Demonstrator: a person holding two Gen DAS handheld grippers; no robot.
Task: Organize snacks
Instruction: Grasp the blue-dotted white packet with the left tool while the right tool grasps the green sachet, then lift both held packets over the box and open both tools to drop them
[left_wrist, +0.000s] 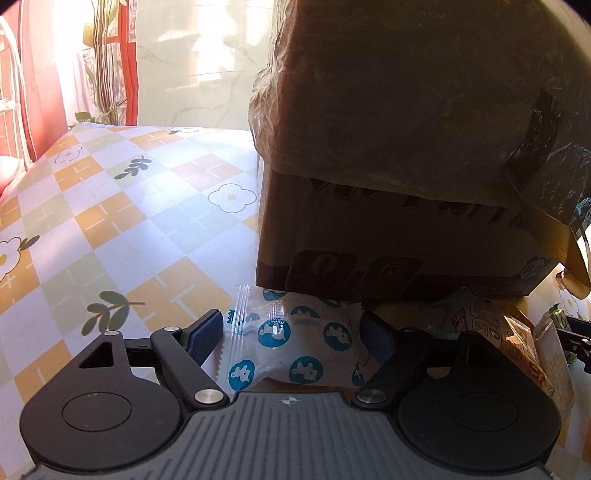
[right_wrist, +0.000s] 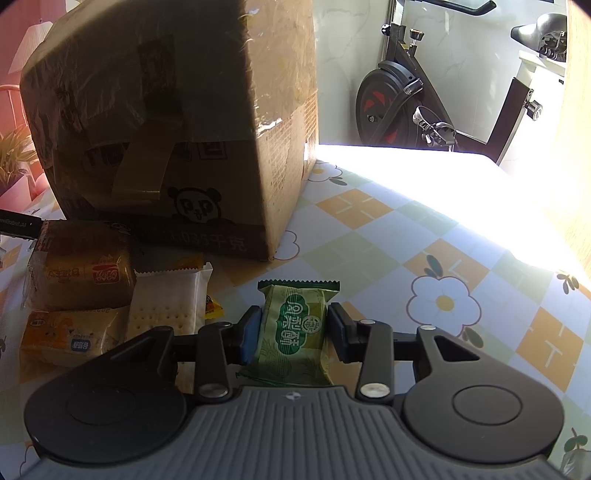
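Right gripper (right_wrist: 291, 328) pinches a green pastry packet (right_wrist: 293, 332); left gripper (left_wrist: 291, 332) brackets, jaws apart, a blue-dotted white packet (left_wrist: 291, 336)

We see a white packet with blue bear dots (left_wrist: 291, 343) lying flat at lower centre, against the cardboard box (left_wrist: 406, 236). Our green pineapple-cake packet (right_wrist: 293, 332) lies lengthwise, lower centre; bread and cracker packets (right_wrist: 110, 299) crowd lower left.
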